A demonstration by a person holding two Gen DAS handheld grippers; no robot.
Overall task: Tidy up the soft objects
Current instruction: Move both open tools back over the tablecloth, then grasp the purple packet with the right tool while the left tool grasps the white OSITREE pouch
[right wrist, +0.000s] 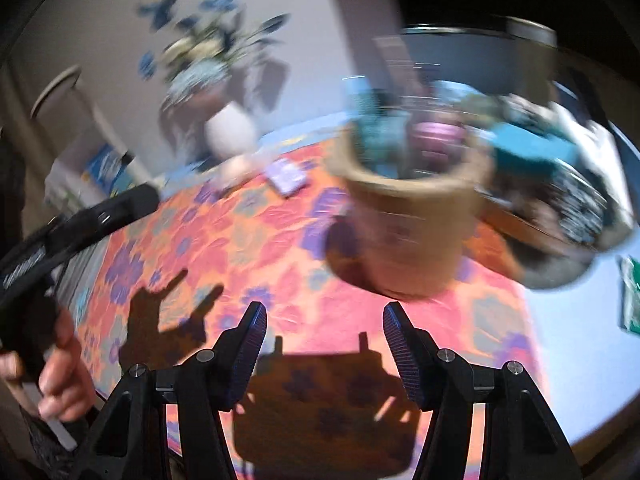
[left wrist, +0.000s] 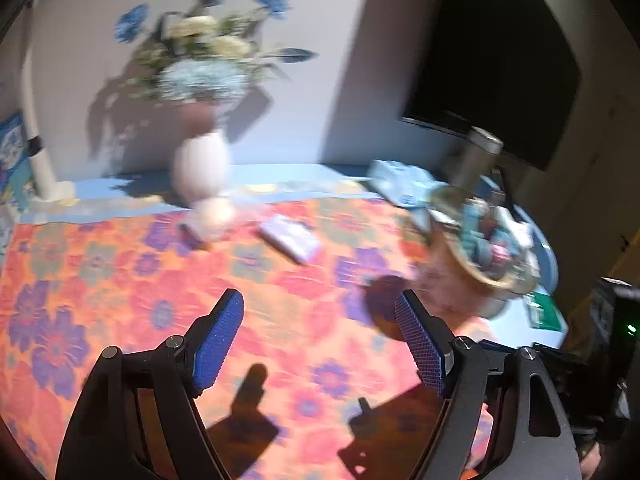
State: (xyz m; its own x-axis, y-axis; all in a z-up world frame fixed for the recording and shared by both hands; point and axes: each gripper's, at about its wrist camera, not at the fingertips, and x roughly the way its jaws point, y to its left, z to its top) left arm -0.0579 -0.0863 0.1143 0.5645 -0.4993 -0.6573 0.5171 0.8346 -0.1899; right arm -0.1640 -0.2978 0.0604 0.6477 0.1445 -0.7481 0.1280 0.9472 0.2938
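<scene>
Both grippers hang above the flowered cloth (left wrist: 120, 280) that covers the tabletop, and neither carries anything, so the work seems to sit between picks: a reach toward the next soft thing, or a pause after a drop. The left gripper (left wrist: 320, 344) has its jaws spread wide, blue pads facing each other with only cloth and shadow between them. The right gripper (right wrist: 323, 344) is likewise spread and empty, aimed at the tan basket (right wrist: 408, 216) just ahead of it.

The basket stands on the cloth toward the right side and already holds a blurred heap of soft-looking pieces in teal, pink and white; what each one is cannot be told. A small lilac packet (left wrist: 290, 236) lies alone on the cloth near the white vase (left wrist: 202, 168) of flowers, well apart from the basket, and looks like the likeliest item left to gather.

The next move probably calls for lowering one gripper over that packet, jaws straddling it, without brushing the vase.
</scene>
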